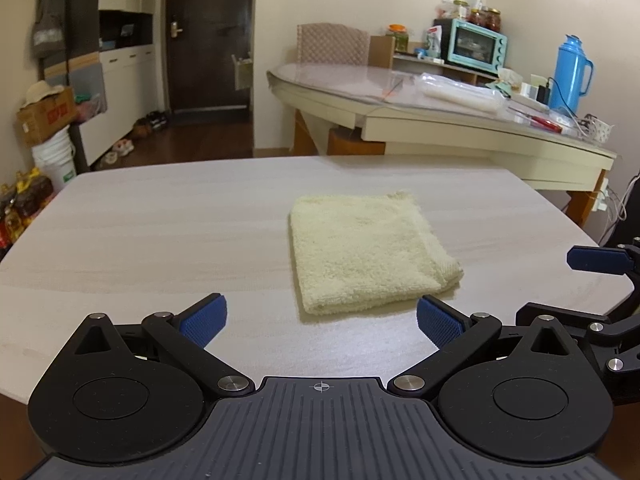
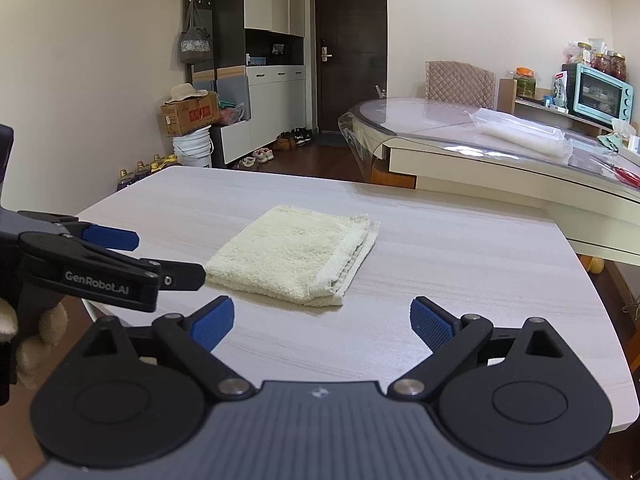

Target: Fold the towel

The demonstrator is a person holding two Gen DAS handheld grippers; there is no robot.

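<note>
**Me:** The pale yellow terry towel (image 1: 366,252) lies near the middle of the light wood-grain table (image 1: 160,232), flat, in a compact square of several layers. Its stacked edges show on the side toward my right in the right wrist view (image 2: 352,256).

**Partner:** And your jaws?

**Me:** Both pairs are spread wide and hold nothing. My left gripper (image 1: 322,322) and my right gripper (image 2: 322,320) hang just short of the towel's near edge, apart from the cloth.

**Partner:** So what is left?

**Me:** As I judge it, the folding looks done or nearly done. If one more fold is wanted, I should pinch the whole stack at the two near corners, one corner per gripper, low enough to catch the bottom layer, then carry both over evenly so the edges meet.

**Partner:** The risk?

**Me:** Catching only the top layer, which would peel the square open.
</note>
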